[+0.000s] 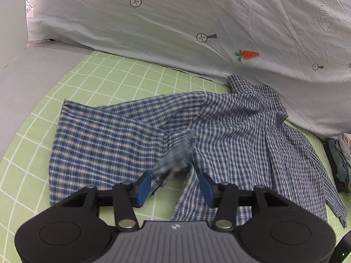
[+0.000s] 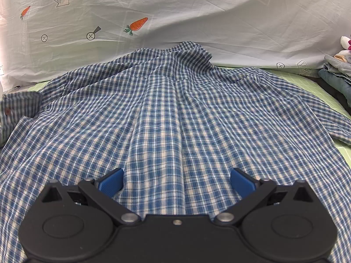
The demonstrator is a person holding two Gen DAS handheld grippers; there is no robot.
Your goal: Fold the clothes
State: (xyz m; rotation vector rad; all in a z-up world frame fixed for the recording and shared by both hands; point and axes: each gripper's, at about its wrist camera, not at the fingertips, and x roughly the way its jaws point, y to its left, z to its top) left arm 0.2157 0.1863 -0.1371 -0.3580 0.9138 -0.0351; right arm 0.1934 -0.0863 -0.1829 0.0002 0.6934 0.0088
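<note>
Blue plaid shirt (image 2: 175, 114) lies spread on green grid mat (image 1: 109, 76), just below pale sheet (image 1: 175, 22) printed "LOOK HERE". Left gripper (image 1: 175, 186) open, blurred cuff between pads. Right gripper (image 2: 176, 182) wide open over the shirt.

Blue-and-white plaid button shirt (image 2: 175, 114), lying back-up on the green grid sheet, collar toward the carrot-print cloth. Fabric rumpled, center pleat visible. One sleeve (image 1: 105, 135) folded across, its cuff end blurred.
</note>
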